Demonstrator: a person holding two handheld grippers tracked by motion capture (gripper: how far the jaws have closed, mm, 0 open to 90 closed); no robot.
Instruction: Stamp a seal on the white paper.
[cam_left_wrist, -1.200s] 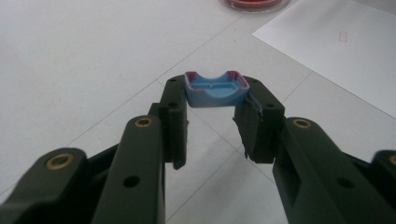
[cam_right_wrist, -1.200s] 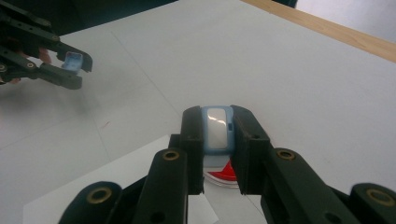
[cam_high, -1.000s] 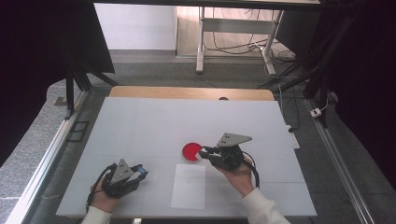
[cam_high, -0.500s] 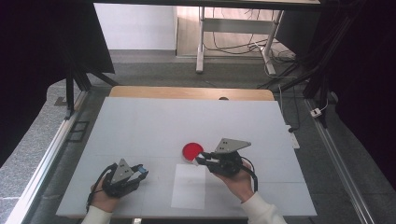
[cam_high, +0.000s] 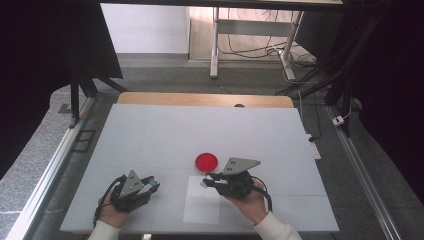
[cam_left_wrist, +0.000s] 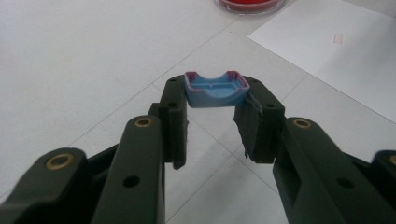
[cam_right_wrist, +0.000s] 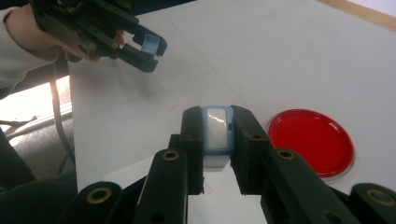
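Spanning the middle of the high view: white table (cam_high: 150, 140), a wooden strip along its far edge, grey floor on either side.

White paper sheet (cam_high: 202, 206), lower centre of the high view, lying flat on the table between the two hands; one corner appears at the upper right of the left gripper view.

Right gripper (cam_high: 206, 181), lower centre-right of the high view, held in the person's right hand (cam_high: 250, 200), its tips over the sheet's upper edge. In the right gripper view its jaws are pressed onto a small pale-blue stamp (cam_right_wrist: 216, 128) with a white face.

Left gripper (cam_high: 154, 184), lower left of the high view, held in the left hand (cam_high: 107, 212). In its own view the jaws pinch a small blue cap (cam_left_wrist: 215, 88) with reddish edges at their tips.

Red ink pad (cam_high: 206, 161), round, on the table just beyond the sheet's upper edge, near the right gripper's tips.
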